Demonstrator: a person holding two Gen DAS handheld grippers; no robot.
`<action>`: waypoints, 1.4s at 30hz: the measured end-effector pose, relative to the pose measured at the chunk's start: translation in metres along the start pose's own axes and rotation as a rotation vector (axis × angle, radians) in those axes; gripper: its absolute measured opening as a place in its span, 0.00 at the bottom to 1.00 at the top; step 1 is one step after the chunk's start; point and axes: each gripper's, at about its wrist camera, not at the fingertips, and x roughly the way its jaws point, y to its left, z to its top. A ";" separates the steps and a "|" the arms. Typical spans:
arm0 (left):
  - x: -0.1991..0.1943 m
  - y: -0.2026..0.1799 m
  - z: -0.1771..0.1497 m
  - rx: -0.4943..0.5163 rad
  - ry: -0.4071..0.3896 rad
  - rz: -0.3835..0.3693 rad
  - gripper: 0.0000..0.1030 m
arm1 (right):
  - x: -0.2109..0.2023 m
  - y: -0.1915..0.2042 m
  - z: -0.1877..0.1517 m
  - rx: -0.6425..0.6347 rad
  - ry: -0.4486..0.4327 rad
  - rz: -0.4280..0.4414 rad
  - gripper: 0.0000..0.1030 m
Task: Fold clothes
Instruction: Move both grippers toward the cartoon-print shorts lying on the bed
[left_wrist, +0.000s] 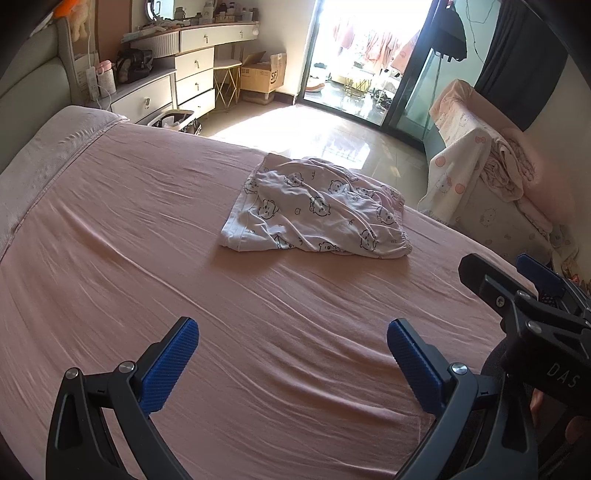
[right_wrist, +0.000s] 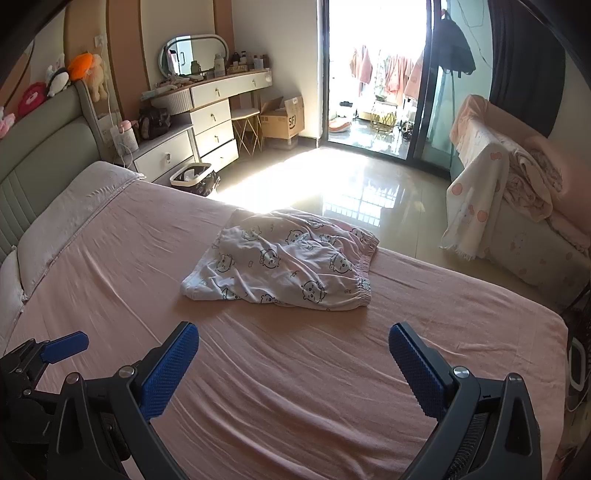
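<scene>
A white pair of shorts with a bear print (left_wrist: 314, 210) (right_wrist: 284, 266) lies crumpled near the far edge of the pink bed sheet (left_wrist: 184, 258) (right_wrist: 295, 369), its pink elastic waistband toward the right. My left gripper (left_wrist: 291, 354) hovers open over the near part of the bed, well short of the shorts, with nothing between its blue pads. My right gripper (right_wrist: 293, 358) is open too and equally far from the garment. The right gripper (left_wrist: 517, 291) also shows at the right edge of the left wrist view, and the left gripper (right_wrist: 55, 350) at the lower left of the right wrist view.
A pillow (right_wrist: 70, 218) lies at the head of the bed on the left. Beyond the bed are a white dresser (right_wrist: 210, 110), a bin (right_wrist: 192, 177), a cardboard box (right_wrist: 282, 118), sunlit tile floor and a cloth-draped sofa (right_wrist: 517, 206) on the right.
</scene>
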 end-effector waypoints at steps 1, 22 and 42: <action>0.000 0.001 0.000 -0.006 -0.002 0.011 1.00 | 0.000 0.000 0.001 0.002 0.000 0.003 1.00; 0.006 -0.008 0.023 -0.006 0.001 0.043 1.00 | 0.016 -0.010 0.022 0.030 0.014 0.065 1.00; -0.017 -0.030 0.076 0.090 -0.083 0.090 1.00 | 0.021 -0.009 0.077 0.012 -0.011 0.180 1.00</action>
